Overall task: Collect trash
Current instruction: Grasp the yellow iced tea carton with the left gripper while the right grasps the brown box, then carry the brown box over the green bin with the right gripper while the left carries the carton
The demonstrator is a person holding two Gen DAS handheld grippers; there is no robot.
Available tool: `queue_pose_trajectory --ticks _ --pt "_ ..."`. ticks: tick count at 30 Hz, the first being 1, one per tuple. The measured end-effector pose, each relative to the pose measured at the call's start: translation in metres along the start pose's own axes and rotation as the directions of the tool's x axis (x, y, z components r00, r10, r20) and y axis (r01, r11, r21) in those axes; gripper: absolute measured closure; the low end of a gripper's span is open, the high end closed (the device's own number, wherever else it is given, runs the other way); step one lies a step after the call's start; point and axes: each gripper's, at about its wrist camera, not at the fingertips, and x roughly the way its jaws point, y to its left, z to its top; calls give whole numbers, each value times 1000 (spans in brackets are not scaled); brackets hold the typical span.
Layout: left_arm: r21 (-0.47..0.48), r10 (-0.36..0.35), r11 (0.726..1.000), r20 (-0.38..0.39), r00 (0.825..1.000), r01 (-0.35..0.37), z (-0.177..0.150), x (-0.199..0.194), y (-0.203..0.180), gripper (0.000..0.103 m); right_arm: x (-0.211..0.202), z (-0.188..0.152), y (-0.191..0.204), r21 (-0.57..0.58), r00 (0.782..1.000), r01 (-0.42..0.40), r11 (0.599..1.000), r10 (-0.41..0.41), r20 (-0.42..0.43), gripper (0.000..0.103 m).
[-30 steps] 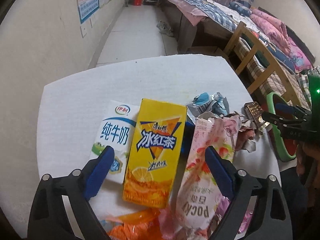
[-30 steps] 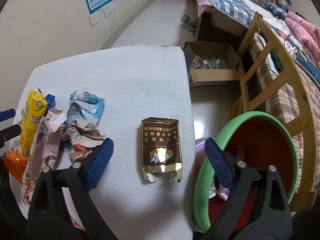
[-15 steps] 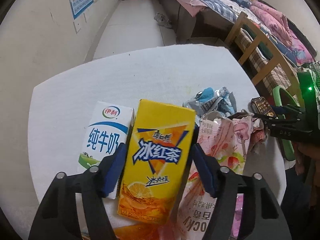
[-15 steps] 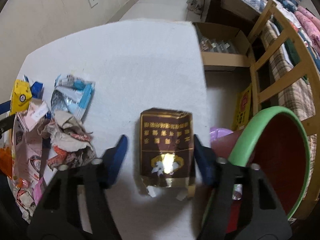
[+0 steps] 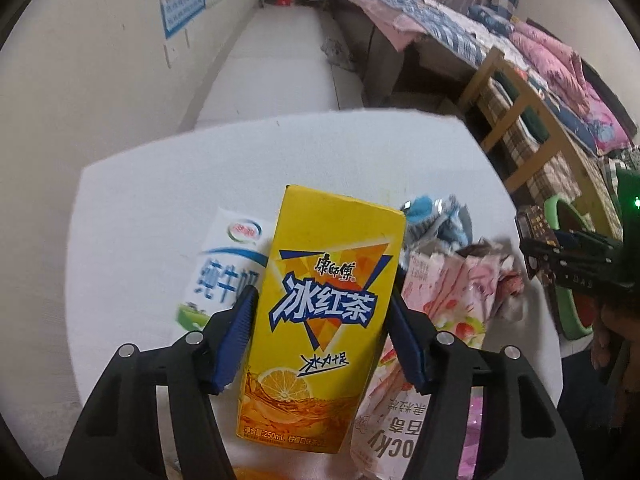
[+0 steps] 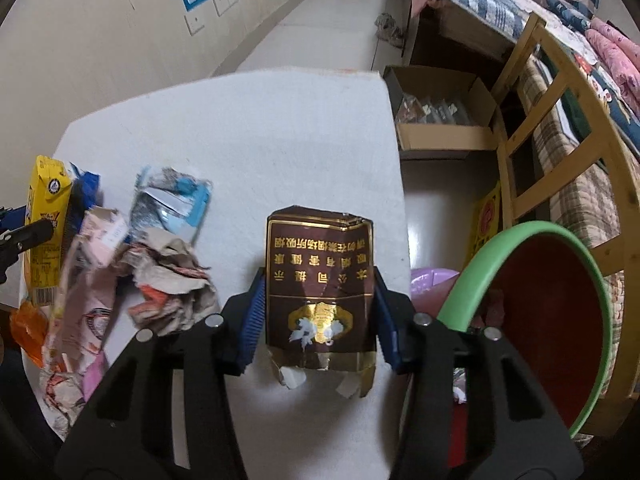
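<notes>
Both grippers clamped: L point(image 5: 322, 336) tea carton point(image 5: 320, 316), R point(image 6: 318, 318) prob. cigarette pack point(image 6: 320, 288).

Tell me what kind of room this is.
Probably a bedroom or dorm-style living room: a bed with quilts, a wooden chair, and a white table covered in snack trash.

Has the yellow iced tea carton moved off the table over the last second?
Yes. The yellow iced tea carton, gripped by the left tongs, has risen and now overlaps the milk carton still lying beside it.
</notes>
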Motion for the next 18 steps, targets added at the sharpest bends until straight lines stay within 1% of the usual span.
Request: queue_pose_trajectory --ticks 7,12,18 --pt "2 10 1000 91 996 -10 10 -42 -2 43 -37 -2 15 -22 997 -31 999 32 67 56" --pt "21 0 1000 152 988 -3 14 -77 -18 43 -64 -7 26 -34 992 -52 998 56 115 56" --pt "44 -29 999 180 983 22 12 -100 -41 43 -89 -16 31 -29 985 -78 997 82 151 56"
